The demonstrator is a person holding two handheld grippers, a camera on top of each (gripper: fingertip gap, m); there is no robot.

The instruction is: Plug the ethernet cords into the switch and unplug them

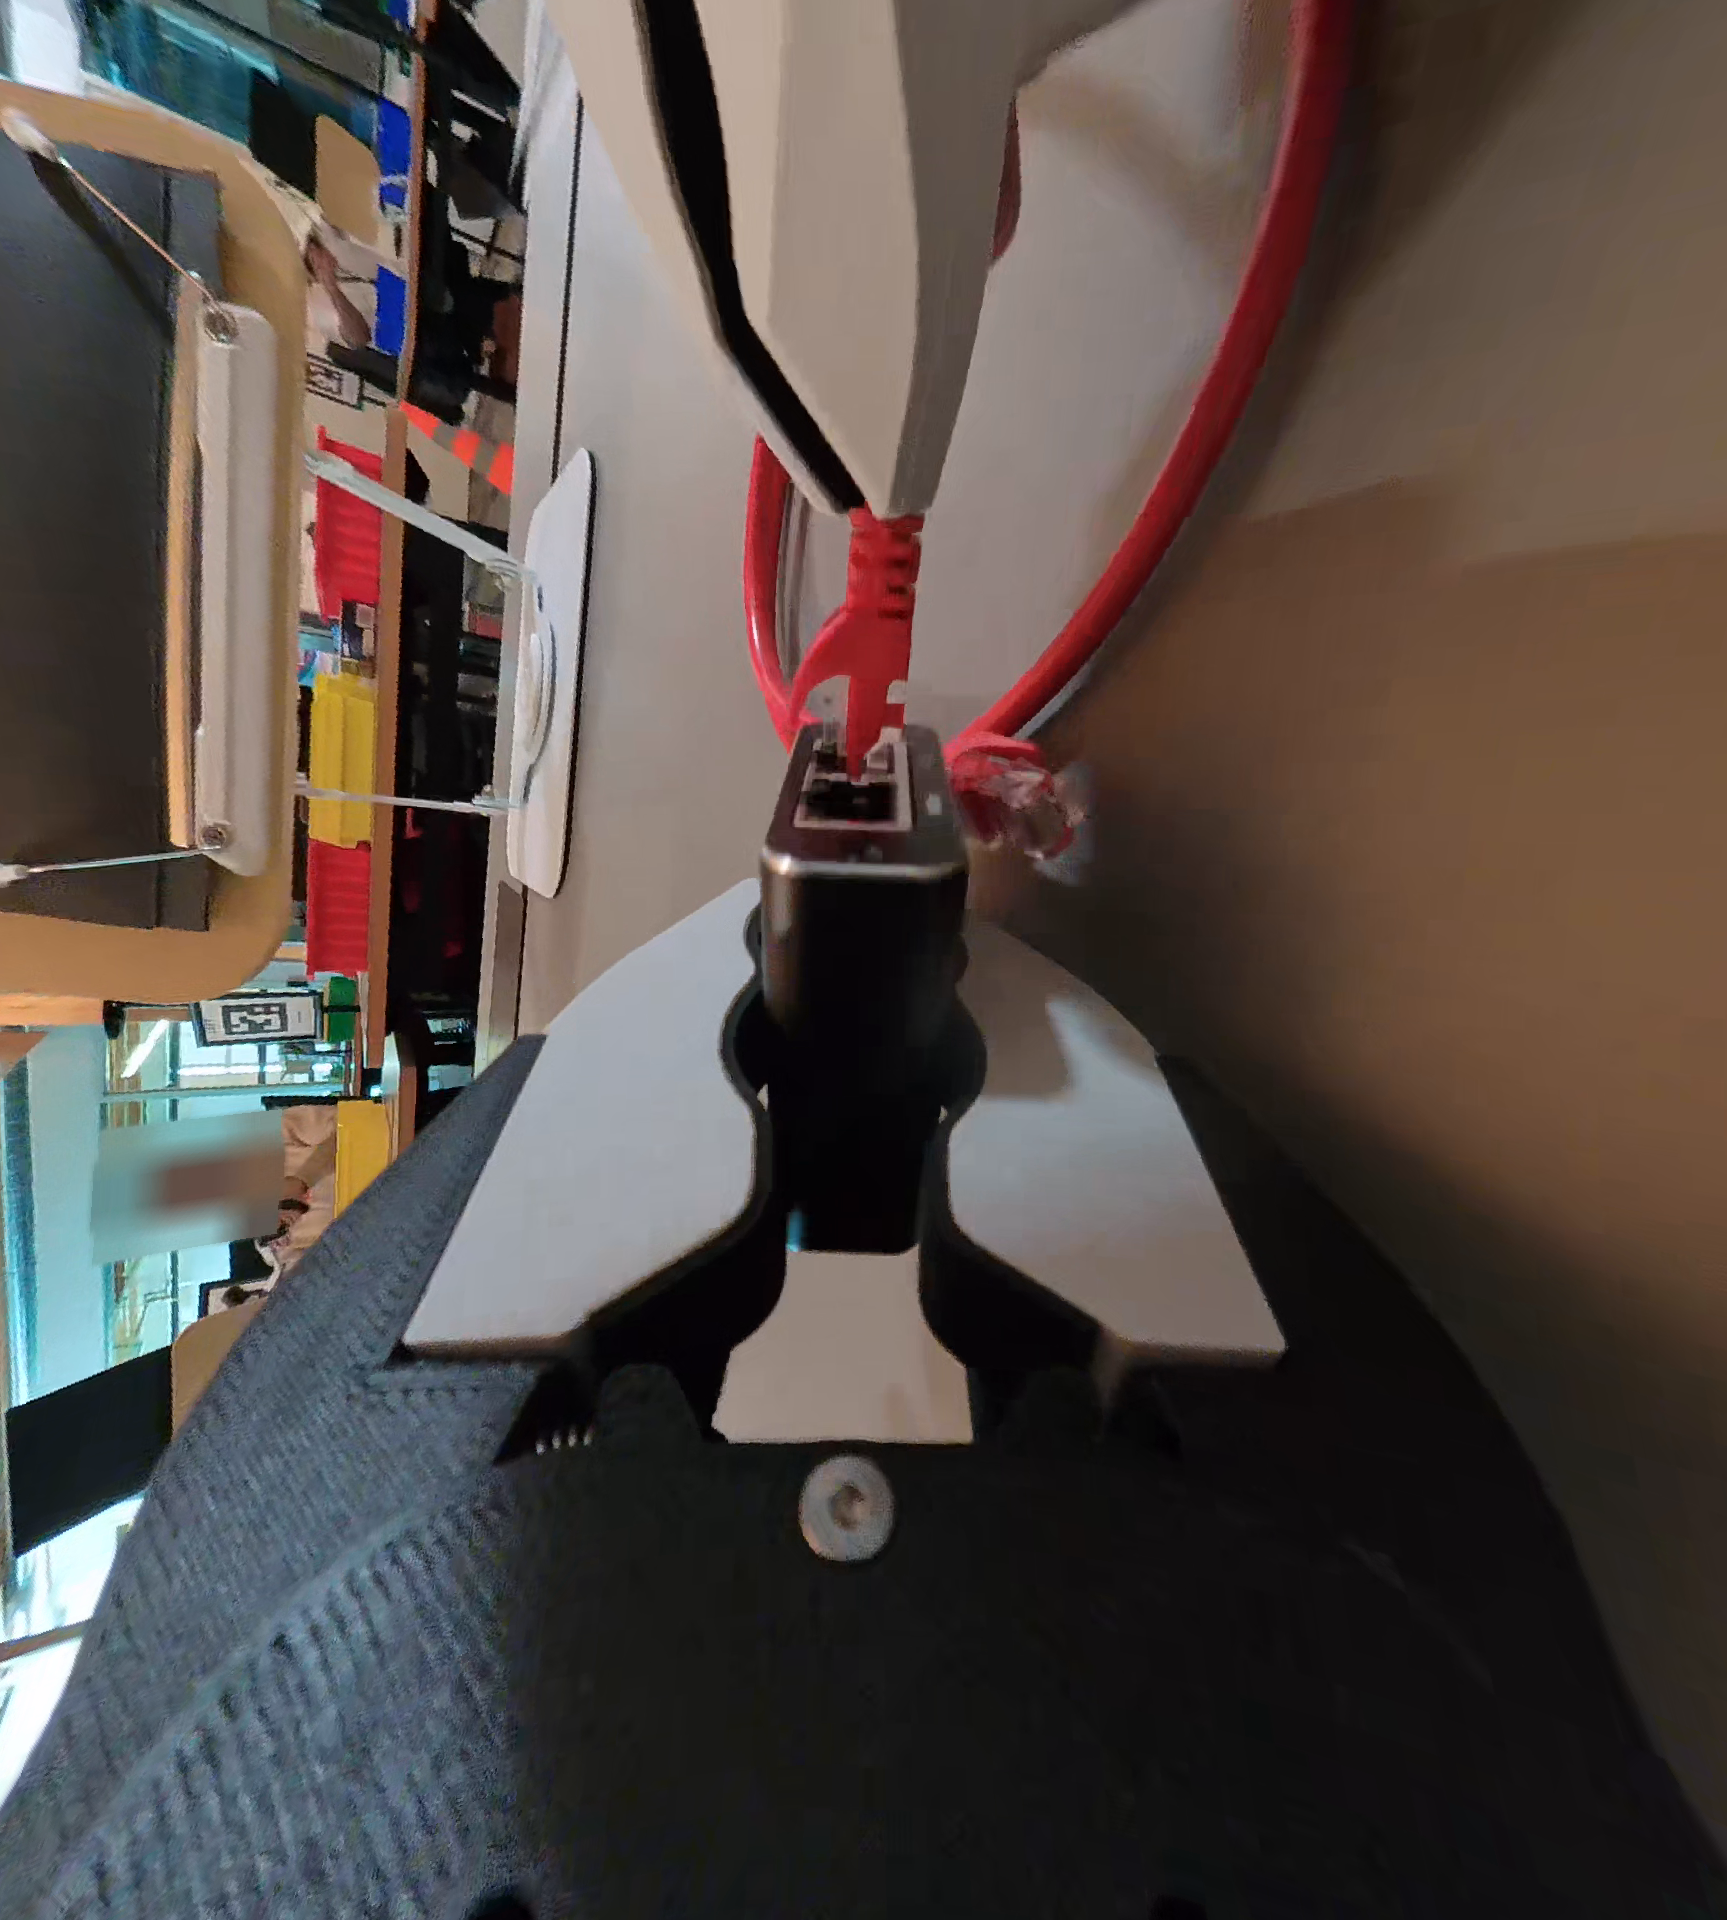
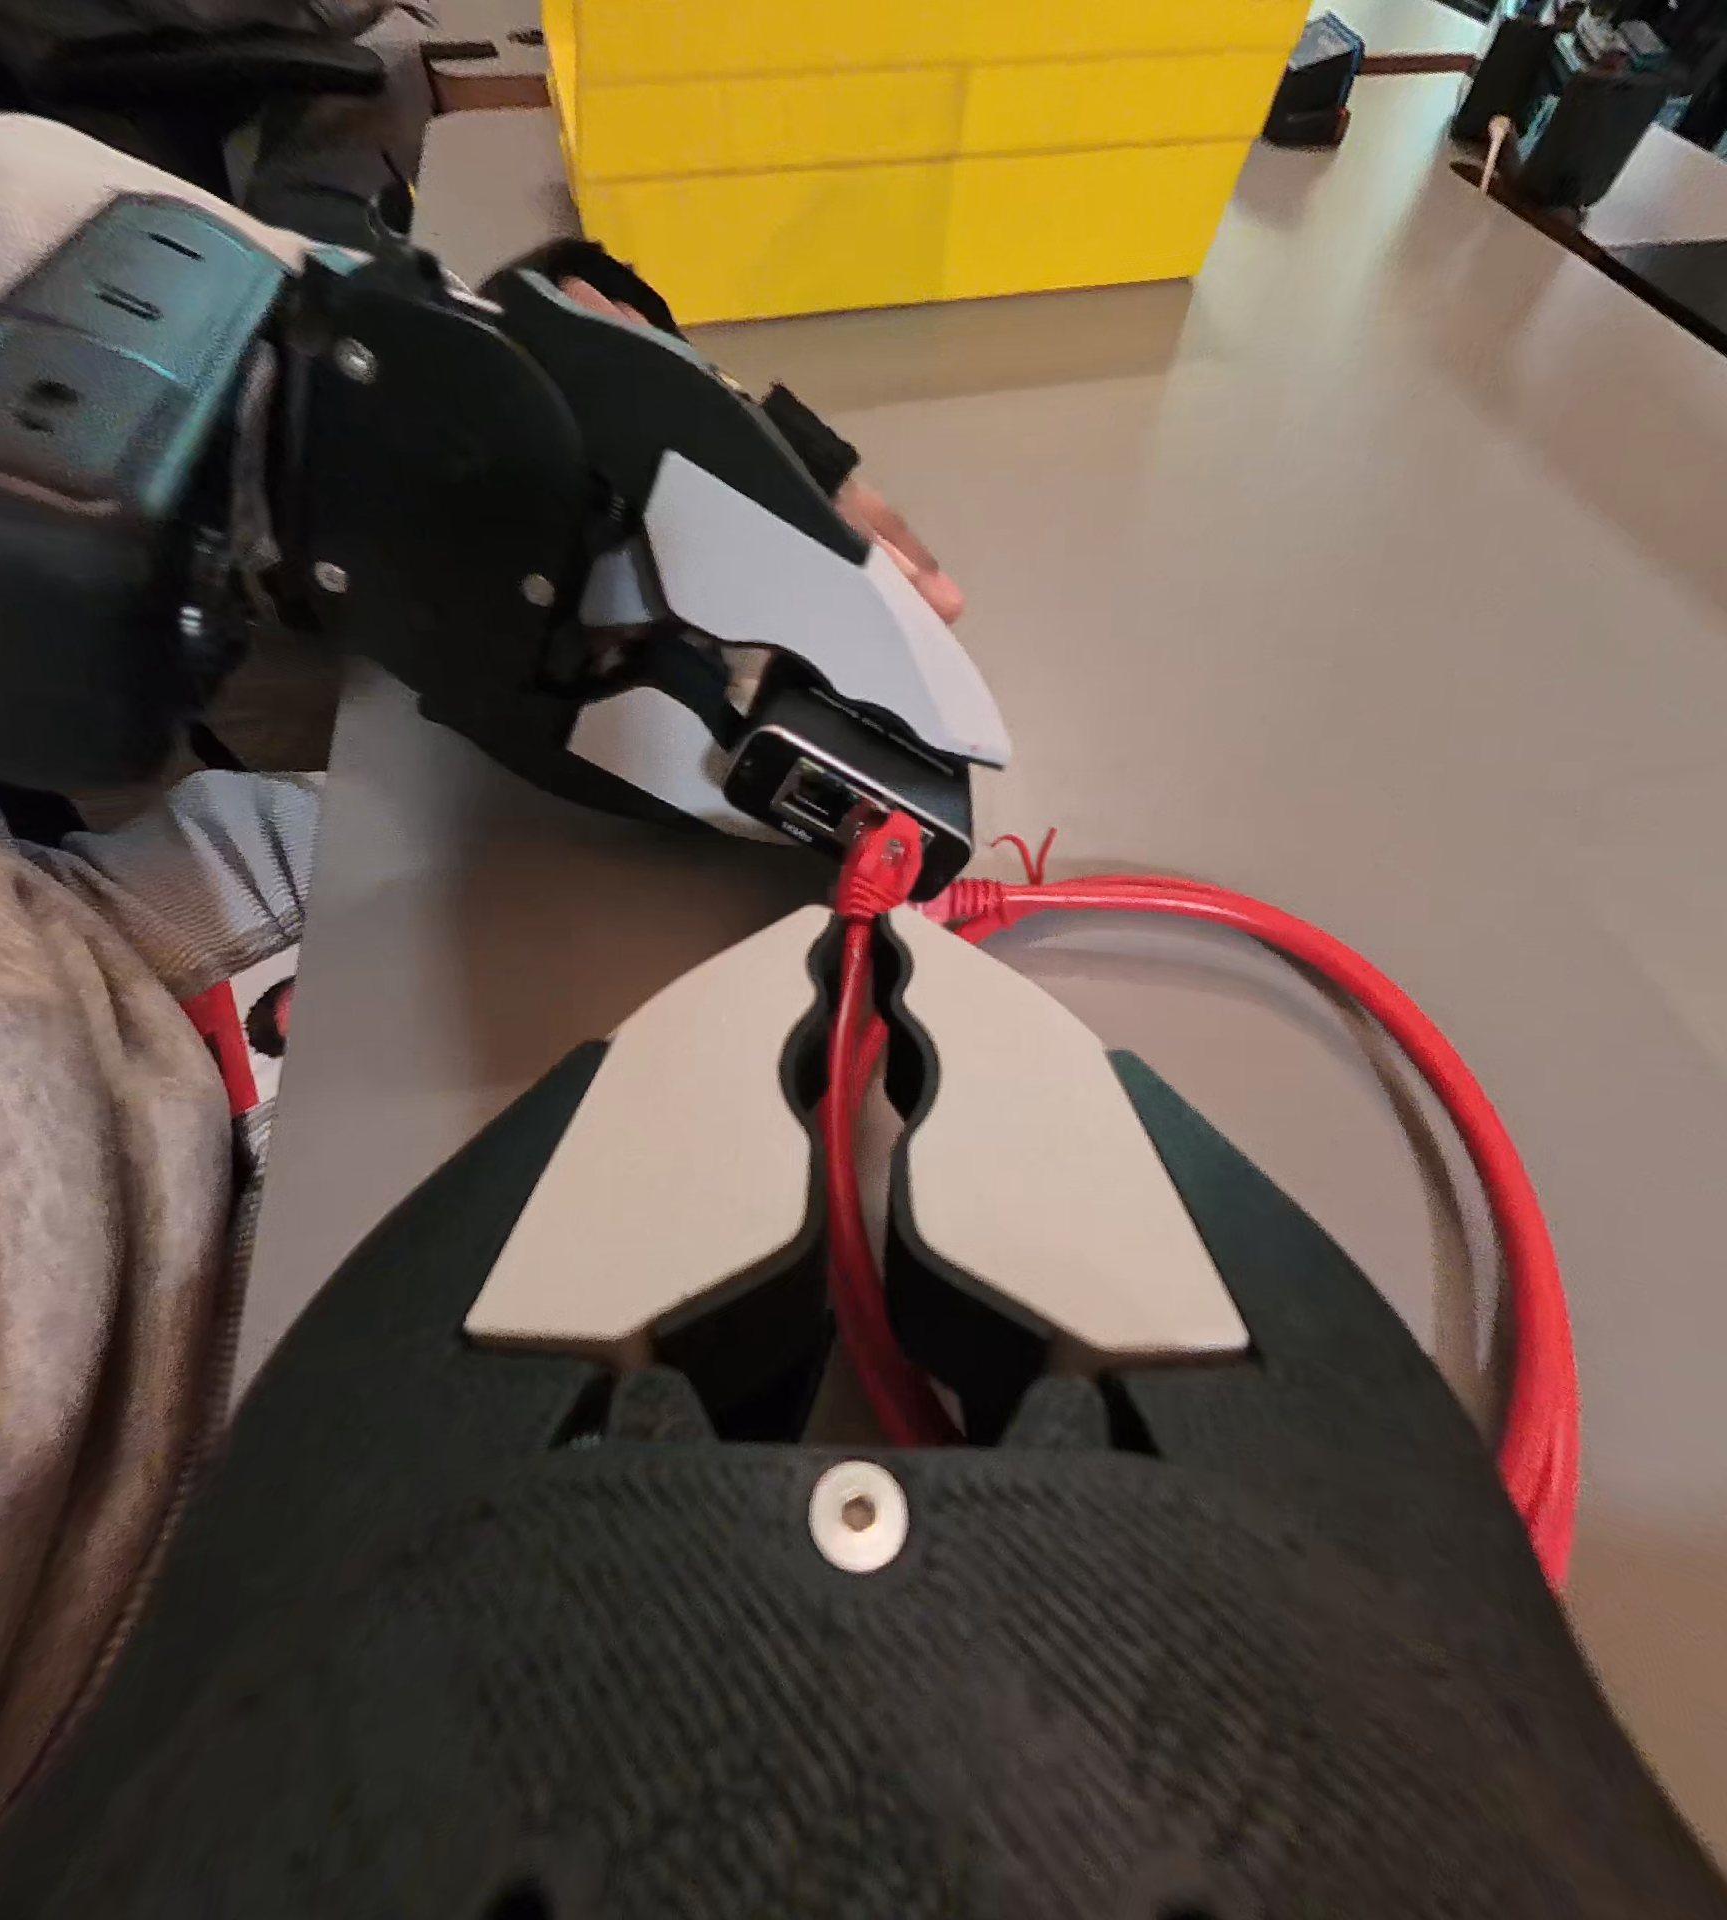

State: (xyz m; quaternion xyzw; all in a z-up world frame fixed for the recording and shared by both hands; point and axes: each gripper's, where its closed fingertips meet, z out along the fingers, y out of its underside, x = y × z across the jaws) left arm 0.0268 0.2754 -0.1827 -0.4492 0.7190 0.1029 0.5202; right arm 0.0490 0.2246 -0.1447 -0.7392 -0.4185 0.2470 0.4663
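The switch's [image 1: 859,1039] rear end is hidden between the left gripper's fingers [image 1: 630,1164], and the loose red plug [image 1: 1020,805] beside it is blurred.

Switch between my two claws, on the worktop.
My left claw [image 2: 838,748] holds the switch [image 2: 854,795]; my right claw [image 2: 864,920] holds the cord [image 2: 843,1143] before it, box [image 2: 921,145] behind.

Left view rolled sideways, right view upright, both close on switch [image 1: 864,935] [image 2: 843,795]

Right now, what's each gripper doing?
Left gripper: shut on the small black switch.
Right gripper: shut on the red ethernet cord.
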